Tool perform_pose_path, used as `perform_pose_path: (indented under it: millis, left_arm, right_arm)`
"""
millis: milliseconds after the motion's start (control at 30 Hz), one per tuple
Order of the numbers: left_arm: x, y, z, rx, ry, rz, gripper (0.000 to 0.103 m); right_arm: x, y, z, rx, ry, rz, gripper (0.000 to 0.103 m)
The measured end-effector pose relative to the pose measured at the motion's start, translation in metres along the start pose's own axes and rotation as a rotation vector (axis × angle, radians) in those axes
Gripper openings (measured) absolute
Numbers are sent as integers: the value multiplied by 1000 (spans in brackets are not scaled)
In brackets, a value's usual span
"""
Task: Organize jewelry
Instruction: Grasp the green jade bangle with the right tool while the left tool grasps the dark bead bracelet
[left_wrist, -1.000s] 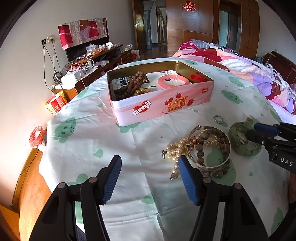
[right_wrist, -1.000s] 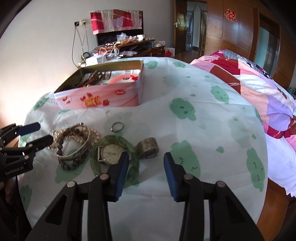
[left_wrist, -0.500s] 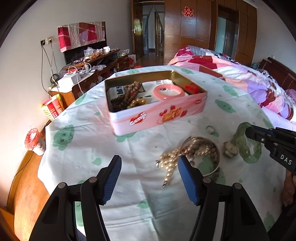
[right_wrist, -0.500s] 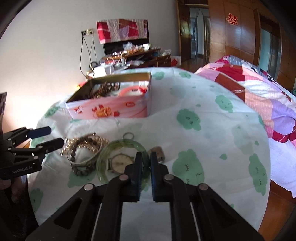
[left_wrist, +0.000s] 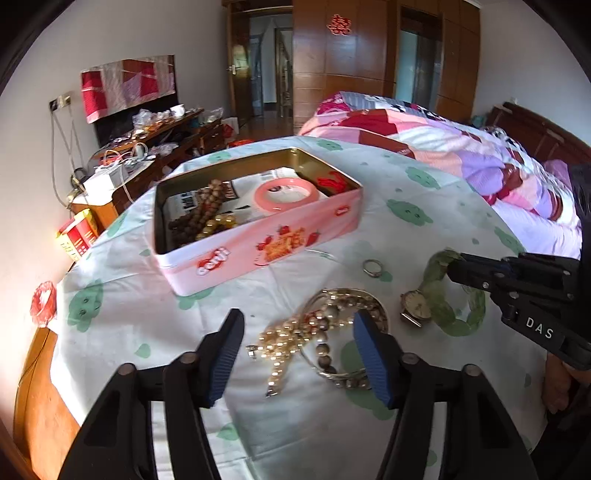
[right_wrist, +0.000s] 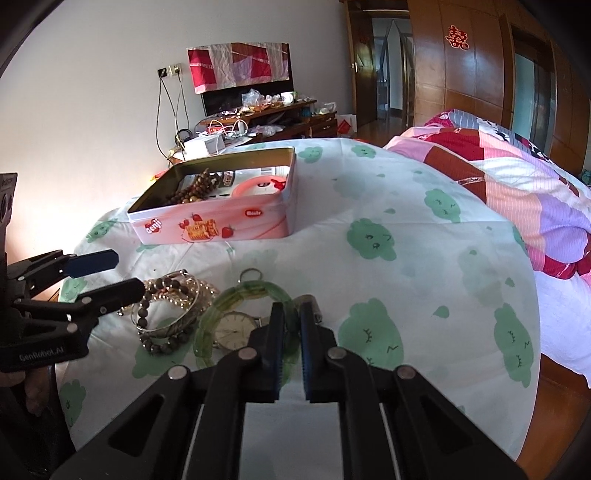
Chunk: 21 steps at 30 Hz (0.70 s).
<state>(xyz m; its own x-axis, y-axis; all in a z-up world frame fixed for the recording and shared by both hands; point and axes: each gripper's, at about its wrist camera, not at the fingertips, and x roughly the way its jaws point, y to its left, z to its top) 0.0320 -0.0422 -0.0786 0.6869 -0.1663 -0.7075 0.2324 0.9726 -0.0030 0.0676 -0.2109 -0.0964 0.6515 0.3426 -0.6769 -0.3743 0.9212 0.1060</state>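
Observation:
My right gripper (right_wrist: 291, 332) is shut on the near rim of a green bangle (right_wrist: 240, 291), which tilts up off the cloth around a gold watch (right_wrist: 232, 330). In the left wrist view the bangle (left_wrist: 436, 295) stands on edge in the right gripper (left_wrist: 458, 266), with the watch (left_wrist: 415, 304) beside it. My left gripper (left_wrist: 297, 350) hovers over a heap of pearl strands and bead bracelets (left_wrist: 317, 328). Its jaws are closing and the pads are clear of the heap. A silver ring (left_wrist: 371, 266) lies behind the heap. The pink tin (left_wrist: 258, 251) holds a pink bangle (left_wrist: 286, 194) and wooden beads (left_wrist: 207, 206).
Everything sits on a round table under a white cloth with green prints (right_wrist: 406, 266). A bed with a patchwork quilt (right_wrist: 517, 184) runs along the right. A cluttered wooden desk (left_wrist: 155, 144) stands behind the tin. A small metal piece (right_wrist: 314, 306) lies by my right fingers.
My right gripper closed on the green bangle and tipped it up on edge. My left gripper pulled back a little from the heap and its jaws narrowed slightly.

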Motion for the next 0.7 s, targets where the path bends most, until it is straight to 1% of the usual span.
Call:
perform_pose_path:
  millis: [33,133,267,333,433,600,700]
  left_arm:
    - [4,-2,1,8,12,-10,45]
    - [9,-6,3,21,25,-27,37]
    - [12,-13,3,45,31,-63,32]
    - [15,-14,2,51,47,-79,9]
    - [12,-10,2,29,42,-86,9]
    - [-9,-2,11,-6,-19,-103,8]
    - [-21,0,19,-10,-58,-101,8]
  right_arm:
    - [1,0,0,2,2,0,10]
    - [2,0,-1,1,5,1,10]
    - [3,0,-2,0,10,1,10]
    - [3,0,-2,0,10,2,10]
    - [2,0,-1,0,6,1,10]
    - [-4,0,2,2,-21,4,10]
    - [-8,0,5,2,-37,3,10]
